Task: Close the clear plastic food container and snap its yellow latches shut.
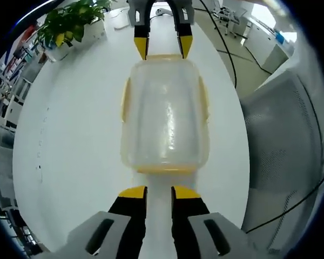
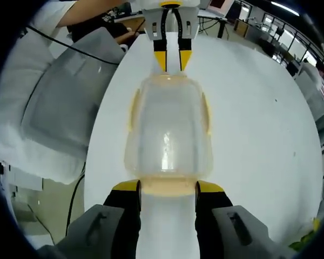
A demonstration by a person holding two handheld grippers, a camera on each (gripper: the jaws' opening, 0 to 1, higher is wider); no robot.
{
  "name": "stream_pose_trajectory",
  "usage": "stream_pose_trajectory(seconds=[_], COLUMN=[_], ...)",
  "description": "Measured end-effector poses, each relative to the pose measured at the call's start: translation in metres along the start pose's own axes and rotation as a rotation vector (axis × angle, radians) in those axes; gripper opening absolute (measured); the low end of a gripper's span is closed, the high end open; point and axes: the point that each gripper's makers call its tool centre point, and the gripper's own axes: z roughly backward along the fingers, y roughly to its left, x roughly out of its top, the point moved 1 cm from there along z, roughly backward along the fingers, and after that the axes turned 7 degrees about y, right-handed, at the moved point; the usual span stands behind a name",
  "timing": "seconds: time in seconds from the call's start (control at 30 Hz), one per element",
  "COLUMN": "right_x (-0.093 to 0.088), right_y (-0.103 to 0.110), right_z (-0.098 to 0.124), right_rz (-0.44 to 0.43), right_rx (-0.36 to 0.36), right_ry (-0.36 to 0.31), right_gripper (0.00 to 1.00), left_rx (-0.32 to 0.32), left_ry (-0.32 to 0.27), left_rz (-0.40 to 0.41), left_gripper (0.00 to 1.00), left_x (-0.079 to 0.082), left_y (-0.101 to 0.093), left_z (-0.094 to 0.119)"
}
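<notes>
A clear plastic container [image 1: 164, 113] with its lid on lies lengthwise on the white table [image 1: 70, 140]. Yellow latches run along both long sides [image 1: 126, 100] and both ends. My left gripper [image 1: 159, 193] sits just short of the near end latch [image 1: 164, 169], jaws a narrow way apart with only table between them. In the right gripper view the same container [image 2: 167, 129] stretches away from my right gripper [image 2: 168, 186]. Its jaws stand wide open on either side of the end latch [image 2: 167, 187]. Each gripper faces the other from opposite ends of the container [image 1: 163, 46] [image 2: 173, 59].
A potted green plant [image 1: 70, 24] stands at the far left of the table. A grey padded chair [image 1: 283, 140] sits beside the table edge, with black cables trailing over the floor. A person's arm [image 2: 92, 13] shows behind the chair [image 2: 70, 102].
</notes>
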Motion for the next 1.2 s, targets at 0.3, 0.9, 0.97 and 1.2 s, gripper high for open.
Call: stream_pose_trajectory(seconds=[0.3, 0.9, 0.97, 1.2], right_x=[-0.004, -0.014, -0.015, -0.014], right_y=[0.005, 0.006, 0.006, 0.007], right_z=[0.002, -0.007, -0.008, -0.006], right_rz=[0.027, 0.031, 0.03, 0.041], right_rx=[-0.008, -0.01, -0.01, -0.022], right_ry=[0.012, 0.03, 0.034, 0.054], right_gripper=[0.35, 0.35, 0.36, 0.36], left_rx=[0.006, -0.02, -0.019, -0.016], left_ry=[-0.002, -0.079, -0.067, -0.102], left_rz=[-0.003, -0.008, -0.016, -0.027], left_gripper=[0.17, 0.25, 0.25, 0.25], left_x=[0.002, 0.017, 0.015, 0.024], left_y=[-0.002, -0.014, -0.015, -0.018], left_z=[-0.002, -0.011, -0.012, -0.008])
